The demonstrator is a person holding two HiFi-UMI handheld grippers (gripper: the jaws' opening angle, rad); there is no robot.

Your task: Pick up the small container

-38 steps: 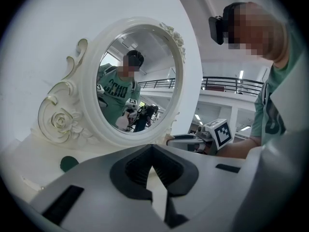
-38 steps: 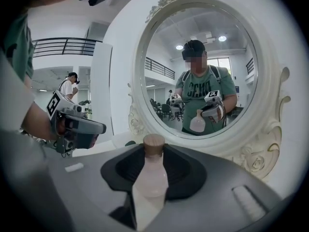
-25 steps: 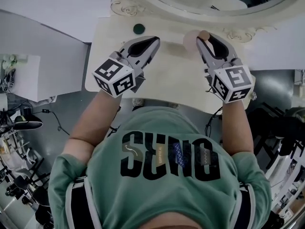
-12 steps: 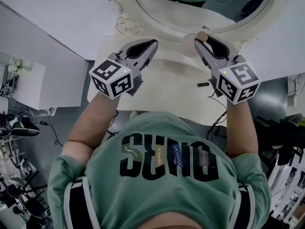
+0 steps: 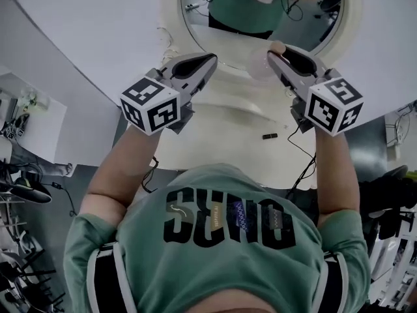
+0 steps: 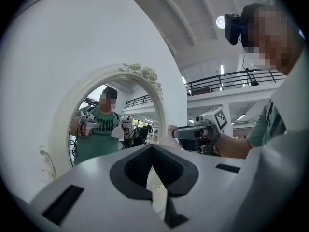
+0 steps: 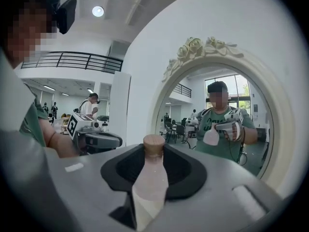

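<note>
The small container is a pale pink bottle with a cork stopper. My right gripper is shut on it and holds it in the air in front of the mirror's lower rim. In the right gripper view the bottle stands upright between the jaws, and its cork pokes above them. My left gripper hovers level with it to the left, shut and with nothing in it. The left gripper view shows its closed jaws and, beyond them, the right gripper with the bottle.
A white oval mirror with an ornate frame stands behind a cream dressing table. A small black object and a cable lie near the table's right edge. White wall surrounds the mirror.
Both grippers have risen from the tabletop towards the mirror, the right one carrying the bottle. The small dark green disc on the table has gone out of view.
</note>
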